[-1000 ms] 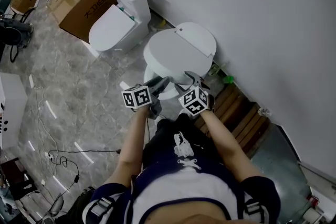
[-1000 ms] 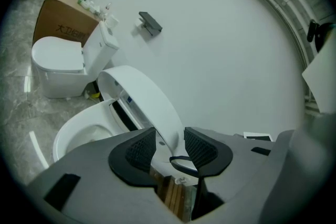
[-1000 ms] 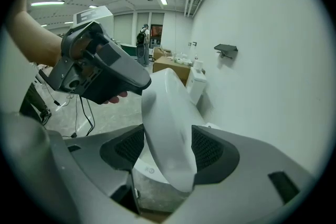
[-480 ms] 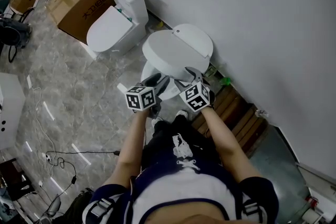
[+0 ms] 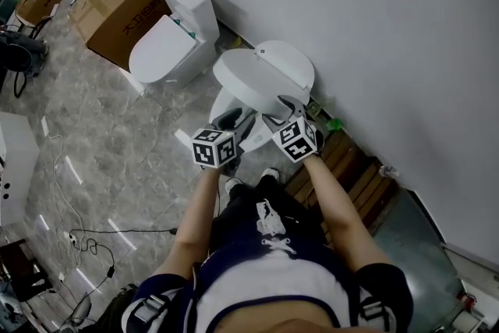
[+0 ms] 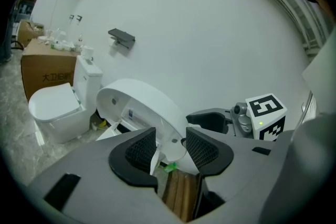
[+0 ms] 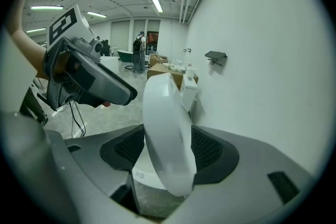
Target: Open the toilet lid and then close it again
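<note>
While the right gripper pinches the front rim of the toilet lid between its two pads, one pad against each face, the left gripper stands just to its left with its jaws spread. Those jaws have just been opening, and the lid's rim shows in the gap between the pads without either pad pressing on it. Whether the rim reaches in between them or lies just past their tips cannot be told. Ahead of both grippers the lid is tilted, its near edge lifted off the bowl and its far, hinged edge close to the white wall. Its underside faces the left gripper. Both grippers point forward and downward, side by side, their marker cubes near each other. Further off to the left of the left gripper stands a second toilet with its lid down, and a cardboard box sits behind it. Below and to the right of the right gripper, wooden slats lie on the floor beside the wall.
</note>
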### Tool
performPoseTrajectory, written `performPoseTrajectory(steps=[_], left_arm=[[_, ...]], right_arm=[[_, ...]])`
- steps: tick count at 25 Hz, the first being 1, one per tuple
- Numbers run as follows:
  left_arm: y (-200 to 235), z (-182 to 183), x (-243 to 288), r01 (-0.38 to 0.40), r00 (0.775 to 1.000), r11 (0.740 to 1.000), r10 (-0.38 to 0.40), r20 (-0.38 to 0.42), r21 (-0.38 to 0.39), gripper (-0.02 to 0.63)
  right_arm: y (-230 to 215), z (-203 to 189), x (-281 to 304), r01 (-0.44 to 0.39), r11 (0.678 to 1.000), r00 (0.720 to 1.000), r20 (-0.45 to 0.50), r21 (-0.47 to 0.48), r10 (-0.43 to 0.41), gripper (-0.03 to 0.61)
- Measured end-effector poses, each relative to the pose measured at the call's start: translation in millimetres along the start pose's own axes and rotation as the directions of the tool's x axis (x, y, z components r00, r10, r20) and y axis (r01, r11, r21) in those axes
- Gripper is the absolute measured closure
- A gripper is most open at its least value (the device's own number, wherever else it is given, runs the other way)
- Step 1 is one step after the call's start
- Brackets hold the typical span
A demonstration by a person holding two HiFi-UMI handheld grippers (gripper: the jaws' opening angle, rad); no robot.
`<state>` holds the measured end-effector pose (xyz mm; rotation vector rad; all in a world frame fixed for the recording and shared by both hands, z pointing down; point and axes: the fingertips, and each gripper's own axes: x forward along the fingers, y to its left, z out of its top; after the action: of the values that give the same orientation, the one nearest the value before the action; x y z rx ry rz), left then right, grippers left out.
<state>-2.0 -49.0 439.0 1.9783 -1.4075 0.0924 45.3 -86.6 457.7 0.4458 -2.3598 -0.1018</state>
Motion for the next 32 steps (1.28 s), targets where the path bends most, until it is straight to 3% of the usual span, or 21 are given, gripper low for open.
performPoseTrajectory(steps=[12, 16, 19, 27, 32], left_arm=[[-20.8, 16.7, 5.2, 0.024, 0.999, 0.997, -0.026, 0.019, 0.075, 0.463], [-25.1, 21.4, 7.9, -0.023, 1.0, 0.987, 0.021, 0.014, 0.158, 0.513], [-29.7, 28.2, 9.4, -0.087, 0.996, 0.957, 0.081, 0.033, 0.277, 0.575], [-52.9, 37.3, 18.4, -0.147, 0.989, 0.859, 0.122, 0.083, 0.49, 0.606], [-63.6, 42.3, 25.3, -0.12, 0.992, 0.891, 0.092, 0.085, 0.437, 0.606]], right_arm=[[-41.6, 12.8, -14.5, 0.038, 0.999, 0.999, 0.029, 0.01, -0.038, 0.326], [-54.7, 16.4, -18.7, 0.036, 0.999, 0.998, 0.045, 0.014, -0.037, 0.345], [-65.9, 18.6, -21.4, 0.044, 0.999, 0.998, 0.053, 0.014, -0.045, 0.357], [-85.0, 19.8, -26.6, 0.025, 0.997, 0.997, 0.064, 0.066, -0.03, 0.365], [-102.8, 21.5, -26.9, 0.008, 0.996, 0.996, 0.082, 0.088, -0.016, 0.365]])
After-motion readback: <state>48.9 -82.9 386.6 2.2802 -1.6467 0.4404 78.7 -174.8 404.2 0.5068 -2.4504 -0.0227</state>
